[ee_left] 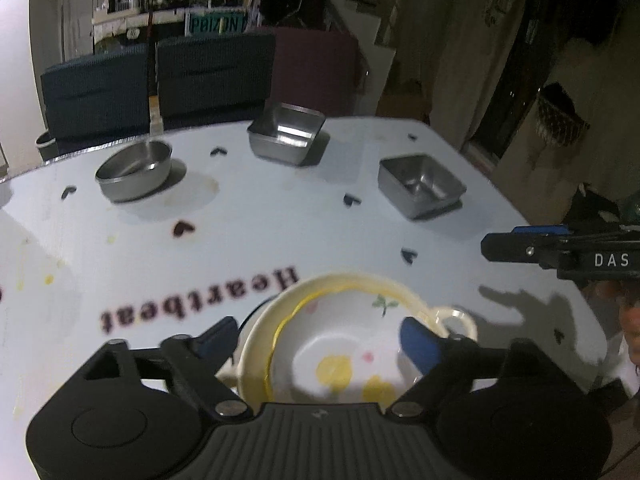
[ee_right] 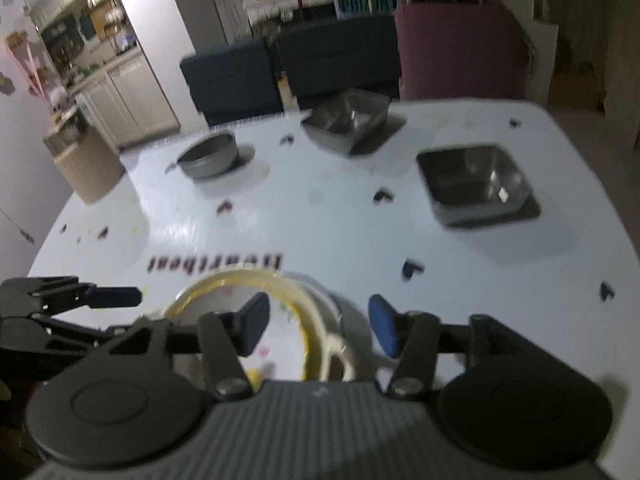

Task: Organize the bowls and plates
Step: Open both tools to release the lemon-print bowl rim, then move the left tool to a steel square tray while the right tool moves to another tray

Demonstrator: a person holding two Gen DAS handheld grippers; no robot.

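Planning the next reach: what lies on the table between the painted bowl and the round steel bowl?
Left wrist view: only printed tablecloth between painted bowl and round steel bowl.

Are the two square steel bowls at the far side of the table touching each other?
Apart. The left wrist view shows bare white table between the far square bowl and the nearer square bowl; the right wrist view shows the same gap.
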